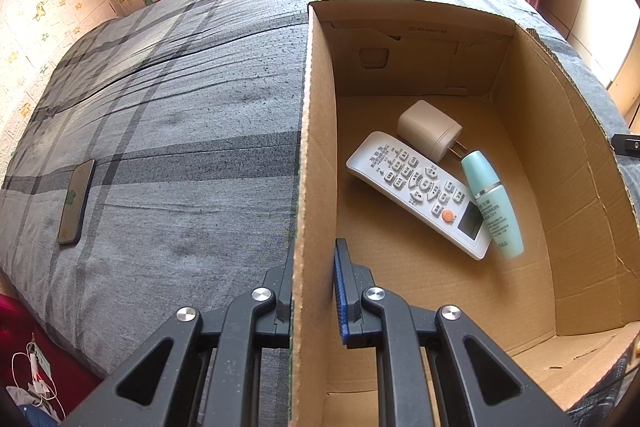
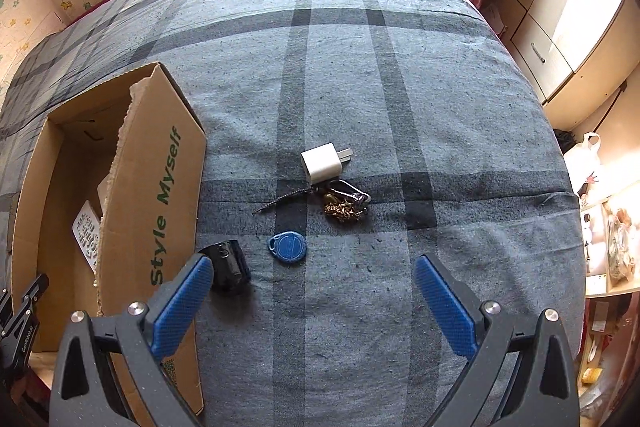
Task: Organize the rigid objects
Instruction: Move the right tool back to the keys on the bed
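Observation:
My left gripper (image 1: 314, 287) is shut on the left wall of the cardboard box (image 1: 310, 147), one finger inside and one outside. Inside the box lie a white remote (image 1: 420, 193), a beige charger plug (image 1: 430, 129) and a pale green bottle (image 1: 494, 205). My right gripper (image 2: 312, 271) stands open above the bed. Ahead of it lie a blue key fob (image 2: 288, 246), a bunch of keys (image 2: 344, 203) and a white charger plug (image 2: 323, 163). A small black object (image 2: 228, 265) sits by the left fingertip, next to the box (image 2: 160, 187).
A dark phone (image 1: 76, 201) lies on the grey plaid bedspread (image 1: 180, 107) left of the box. The box's torn side flap stands up beside my right gripper. Cupboards and shelves line the right of the bed; cables lie on the floor at lower left.

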Demonstrator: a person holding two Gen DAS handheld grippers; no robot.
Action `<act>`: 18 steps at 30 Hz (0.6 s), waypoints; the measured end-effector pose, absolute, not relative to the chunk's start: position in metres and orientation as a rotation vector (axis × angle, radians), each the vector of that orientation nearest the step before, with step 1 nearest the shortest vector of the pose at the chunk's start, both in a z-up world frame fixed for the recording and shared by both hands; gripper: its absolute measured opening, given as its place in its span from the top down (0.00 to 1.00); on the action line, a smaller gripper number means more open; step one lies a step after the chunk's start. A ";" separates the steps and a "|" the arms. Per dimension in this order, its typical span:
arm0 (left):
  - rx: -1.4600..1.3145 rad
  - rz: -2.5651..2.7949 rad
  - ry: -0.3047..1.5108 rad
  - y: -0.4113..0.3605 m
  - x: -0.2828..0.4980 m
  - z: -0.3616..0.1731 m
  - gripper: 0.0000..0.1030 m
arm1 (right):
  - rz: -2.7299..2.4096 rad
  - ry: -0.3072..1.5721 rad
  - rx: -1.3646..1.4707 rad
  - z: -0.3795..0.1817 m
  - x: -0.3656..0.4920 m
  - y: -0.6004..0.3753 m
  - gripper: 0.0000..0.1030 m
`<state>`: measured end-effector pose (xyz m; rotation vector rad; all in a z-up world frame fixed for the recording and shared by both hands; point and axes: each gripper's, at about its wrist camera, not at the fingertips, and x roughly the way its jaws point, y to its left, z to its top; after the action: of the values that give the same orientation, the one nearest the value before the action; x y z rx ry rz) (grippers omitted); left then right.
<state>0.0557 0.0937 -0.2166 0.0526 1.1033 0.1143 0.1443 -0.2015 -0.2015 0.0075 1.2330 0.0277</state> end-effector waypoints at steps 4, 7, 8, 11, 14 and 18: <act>0.054 0.116 1.103 0.093 0.055 -0.216 0.86 | 0.025 1.240 0.014 -0.212 0.153 -0.207 0.00; 0.056 0.116 1.103 0.093 0.055 -0.216 0.86 | 0.024 1.250 0.016 -0.222 0.163 -0.211 0.00; 0.057 0.116 1.103 0.093 0.055 -0.216 0.86 | 0.027 1.254 0.020 -0.225 0.166 -0.212 0.00; 0.059 0.117 1.102 0.093 0.055 -0.216 0.85 | 0.025 1.268 0.025 -0.237 0.176 -0.216 0.01; 0.058 0.116 1.103 0.093 0.054 -0.216 0.85 | 0.025 1.285 0.027 -0.249 0.184 -0.219 0.01; 0.056 0.115 1.104 0.093 0.055 -0.216 0.85 | 0.030 1.307 0.022 -0.263 0.194 -0.221 0.01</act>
<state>0.0549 0.0927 -0.2155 0.0560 1.1036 0.1155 0.1938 -0.2209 -0.2630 0.0221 1.3068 0.0298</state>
